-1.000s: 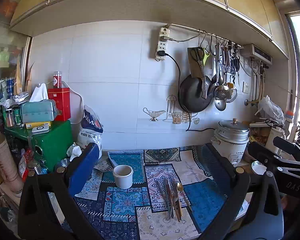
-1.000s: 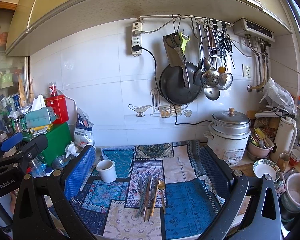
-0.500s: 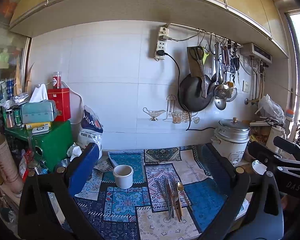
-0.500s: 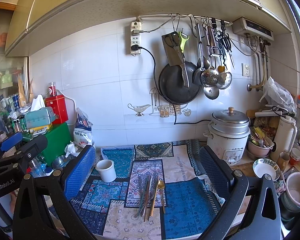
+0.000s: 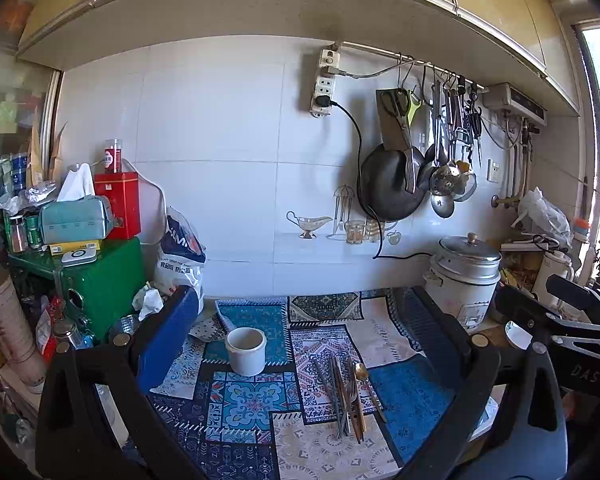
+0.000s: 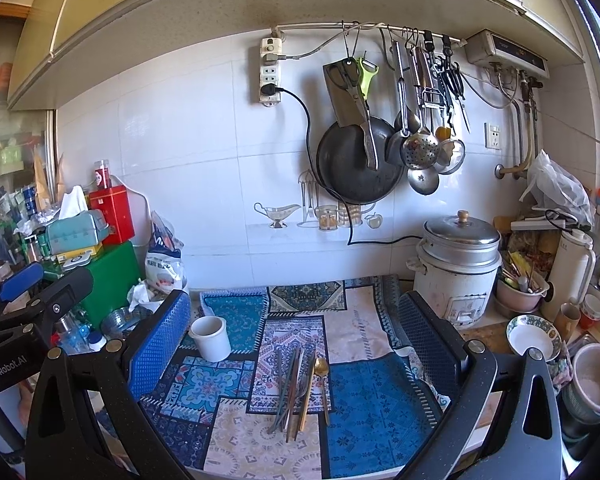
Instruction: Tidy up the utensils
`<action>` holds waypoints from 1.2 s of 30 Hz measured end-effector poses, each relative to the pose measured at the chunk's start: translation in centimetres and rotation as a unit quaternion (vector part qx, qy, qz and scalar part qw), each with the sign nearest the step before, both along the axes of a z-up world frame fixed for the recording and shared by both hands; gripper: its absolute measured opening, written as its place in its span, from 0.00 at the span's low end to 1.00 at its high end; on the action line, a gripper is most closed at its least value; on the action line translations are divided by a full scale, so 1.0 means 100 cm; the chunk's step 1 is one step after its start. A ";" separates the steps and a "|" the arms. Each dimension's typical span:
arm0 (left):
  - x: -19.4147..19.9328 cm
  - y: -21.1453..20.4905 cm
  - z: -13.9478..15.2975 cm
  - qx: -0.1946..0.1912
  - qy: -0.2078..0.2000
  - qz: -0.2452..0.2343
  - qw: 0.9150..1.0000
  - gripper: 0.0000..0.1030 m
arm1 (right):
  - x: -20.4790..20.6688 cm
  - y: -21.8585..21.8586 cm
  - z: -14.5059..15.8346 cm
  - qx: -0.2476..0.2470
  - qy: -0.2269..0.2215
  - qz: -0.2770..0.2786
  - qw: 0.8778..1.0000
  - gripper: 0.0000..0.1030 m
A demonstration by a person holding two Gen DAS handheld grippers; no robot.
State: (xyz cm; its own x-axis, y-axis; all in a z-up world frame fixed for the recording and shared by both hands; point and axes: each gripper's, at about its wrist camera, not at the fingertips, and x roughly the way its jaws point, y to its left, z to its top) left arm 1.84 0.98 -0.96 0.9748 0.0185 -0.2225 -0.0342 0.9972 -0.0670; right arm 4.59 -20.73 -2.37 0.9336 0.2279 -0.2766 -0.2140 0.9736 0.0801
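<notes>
Utensils [image 6: 300, 388] bundled on mat [image 6: 364, 400], white cup [image 6: 210, 338] nearby, probably empty; both hand-held grippers [image 5: 300, 344] [image 6: 296, 344] released.

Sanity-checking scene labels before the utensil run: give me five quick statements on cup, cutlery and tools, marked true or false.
1. The white cup stands upright on the patterned mat. True.
2. The cutlery is already inside the cup. False: it lies in a bundle on the mat, to the right of the cup and apart from it.
3. The right tool is shut on a spoon. False: its jaws are wide open and hold nothing.
4. The left tool is open and empty. True.
5. The rice cooker has its lid off. False: the metal lid sits on it.
</notes>
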 end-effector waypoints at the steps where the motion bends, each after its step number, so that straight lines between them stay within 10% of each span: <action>1: 0.002 0.000 -0.001 0.000 0.002 0.000 1.000 1.00 | 0.002 0.000 -0.001 0.000 0.002 0.000 1.000 1.00; 23: 0.146 -0.014 -0.105 0.020 0.167 -0.024 0.986 1.00 | 0.127 -0.009 -0.093 -0.056 0.172 -0.048 0.982 1.00; 36: 0.268 -0.019 -0.242 0.007 0.364 -0.017 0.931 0.99 | 0.223 -0.019 -0.199 -0.094 0.344 -0.012 0.934 0.89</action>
